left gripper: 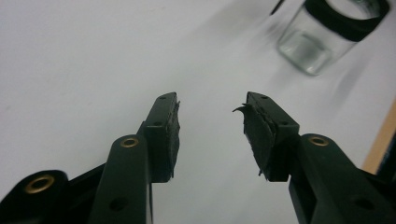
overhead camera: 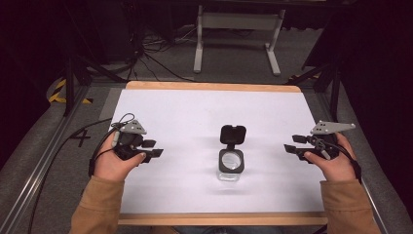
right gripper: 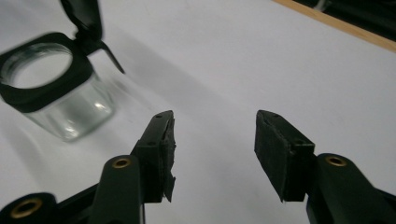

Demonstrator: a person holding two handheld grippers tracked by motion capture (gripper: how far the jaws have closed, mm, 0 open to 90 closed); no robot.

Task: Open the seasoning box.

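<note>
Small clear glass jar (overhead camera: pixel 230 168), square-sided, black collar round the mouth, standing upright near the middle of the white table surface (overhead camera: pixel 195 112). Hinged black lid (overhead camera: pixel 233 134) flipped open, tilted back on the far side. Mouth exposed; jar looks empty. Nothing touching it; edges slightly blurred in both gripper views.

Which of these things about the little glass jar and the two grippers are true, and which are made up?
1. The glass jar has its black lid flipped open. True.
2. The left gripper holds the jar. False: its jaws are open, with nothing between them.
3. The jar stands between the two grippers. True.
4. The right gripper is shut. False: it is open and apart from the jar.
5. The jar lies on its side. False: it stands upright on the white table.
</note>
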